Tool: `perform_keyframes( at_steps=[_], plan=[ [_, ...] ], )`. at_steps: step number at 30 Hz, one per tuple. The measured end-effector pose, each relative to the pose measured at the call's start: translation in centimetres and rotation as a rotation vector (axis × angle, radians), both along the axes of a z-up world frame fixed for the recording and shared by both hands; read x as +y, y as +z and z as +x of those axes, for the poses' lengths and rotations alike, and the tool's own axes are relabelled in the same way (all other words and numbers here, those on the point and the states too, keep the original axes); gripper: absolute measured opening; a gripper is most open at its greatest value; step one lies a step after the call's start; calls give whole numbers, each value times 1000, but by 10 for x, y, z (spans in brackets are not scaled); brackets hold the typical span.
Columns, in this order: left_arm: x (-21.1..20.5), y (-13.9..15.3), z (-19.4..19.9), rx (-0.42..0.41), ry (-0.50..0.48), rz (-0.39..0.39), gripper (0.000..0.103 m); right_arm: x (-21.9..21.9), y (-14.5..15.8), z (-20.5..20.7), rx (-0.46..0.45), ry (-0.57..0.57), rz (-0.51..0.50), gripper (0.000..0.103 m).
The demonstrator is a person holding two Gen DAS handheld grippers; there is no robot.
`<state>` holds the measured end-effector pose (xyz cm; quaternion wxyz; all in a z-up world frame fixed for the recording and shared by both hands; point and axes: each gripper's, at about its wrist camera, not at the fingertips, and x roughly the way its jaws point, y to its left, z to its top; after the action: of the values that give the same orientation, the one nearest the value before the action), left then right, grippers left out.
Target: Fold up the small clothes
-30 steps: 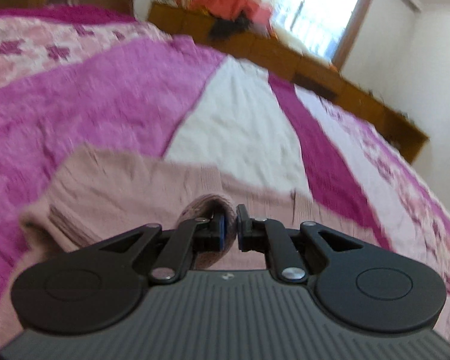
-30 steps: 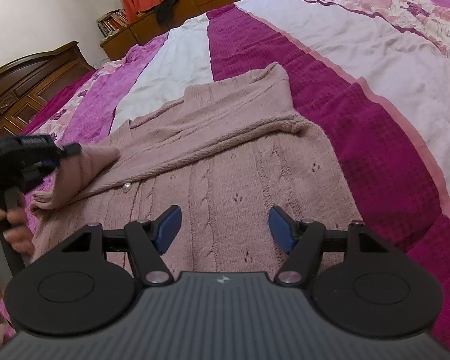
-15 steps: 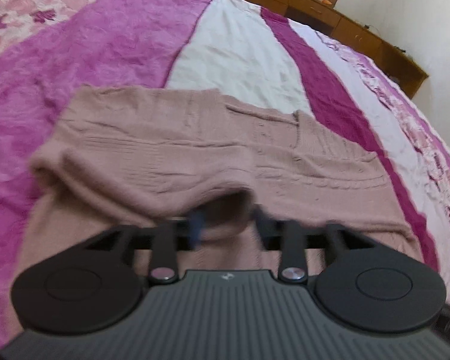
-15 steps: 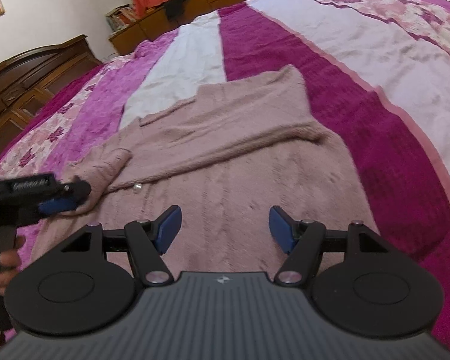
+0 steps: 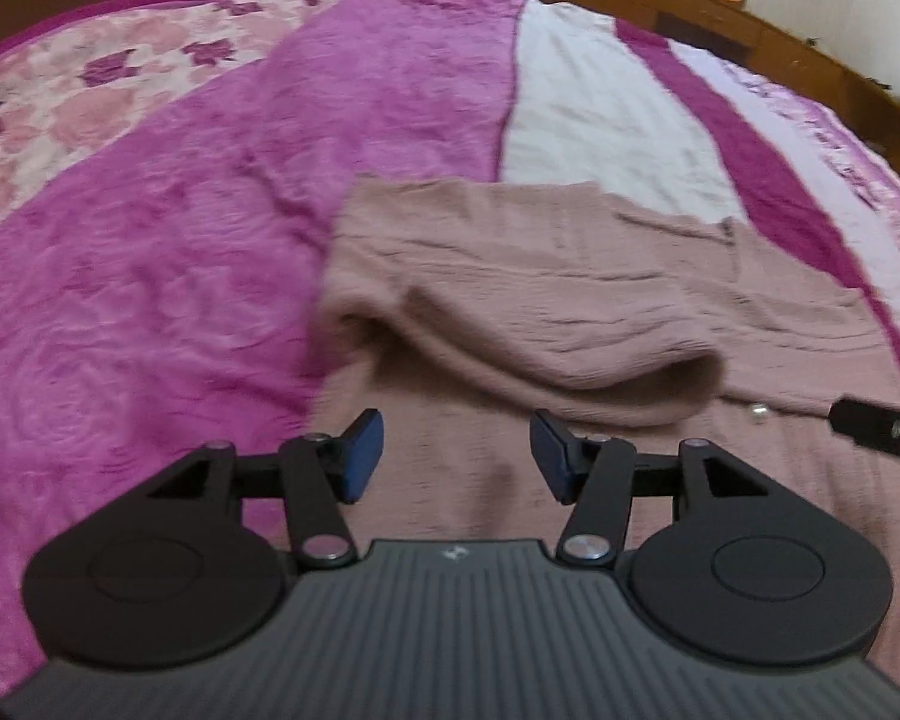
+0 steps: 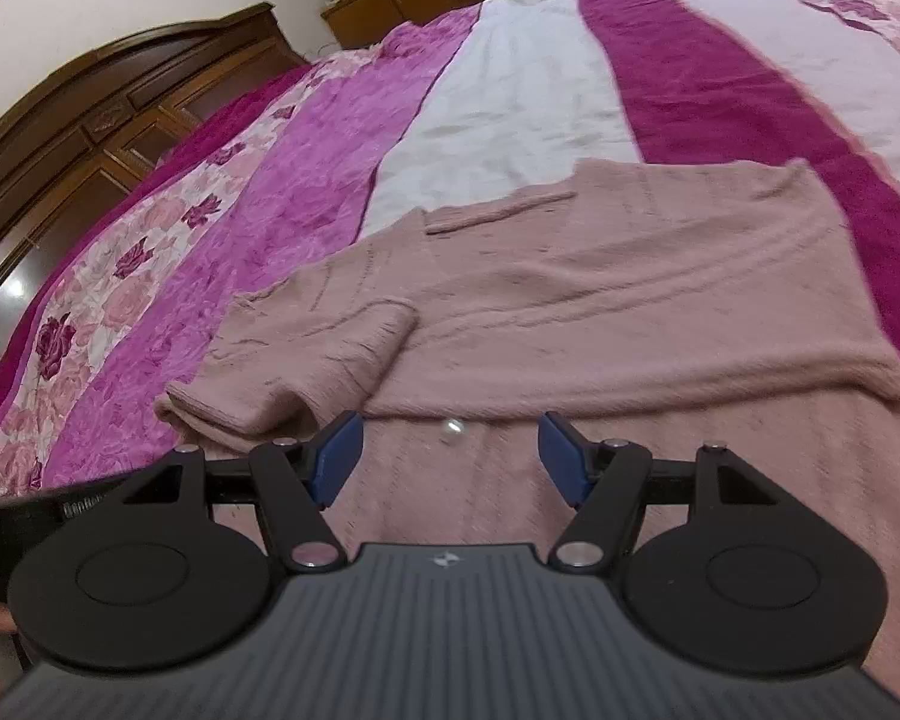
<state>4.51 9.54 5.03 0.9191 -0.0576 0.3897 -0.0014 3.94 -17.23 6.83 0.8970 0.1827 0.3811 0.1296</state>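
A dusty-pink knitted cardigan (image 5: 546, 300) lies spread on the bed, also in the right wrist view (image 6: 630, 300). Its left sleeve (image 5: 570, 384) lies folded inward across the body, the cuff (image 6: 384, 324) resting on the chest. A small pearl button (image 6: 453, 429) shows on the front. My left gripper (image 5: 456, 459) is open and empty, just above the cardigan's lower front, short of the folded sleeve. My right gripper (image 6: 450, 459) is open and empty, hovering over the front near the button.
The bed has a magenta, white and floral striped blanket (image 5: 150, 240). A dark wooden headboard (image 6: 90, 120) stands at the left, low wooden cabinets (image 5: 720, 18) along the far wall. The right gripper's tip (image 5: 876, 429) shows at the left view's right edge.
My left gripper opened and let go of the sleeve, which now lies folded on the cardigan, then drew back. My right gripper stayed open and moved closer over the front.
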Motion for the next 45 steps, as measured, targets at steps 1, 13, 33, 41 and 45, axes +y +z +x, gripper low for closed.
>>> perform_keyframes(
  at_steps=[1,13,33,41,45],
  plan=[
    [3,-1,1,3,10,8,56,4,1,5,4,7,5,72],
    [34,-16,11,7,108,18,56,57,-9,76,81,79,38,72],
    [47,-32,31,-4,172,-24,58,66,33,91,-124,63,-10,17],
    [42,-33,30,-7,160,8,58,17,28,79,-128,-50,-84,17],
    [39,-34,31,-6,158,25,58,8,-12,87,-24,-61,-87,17]
  ],
)
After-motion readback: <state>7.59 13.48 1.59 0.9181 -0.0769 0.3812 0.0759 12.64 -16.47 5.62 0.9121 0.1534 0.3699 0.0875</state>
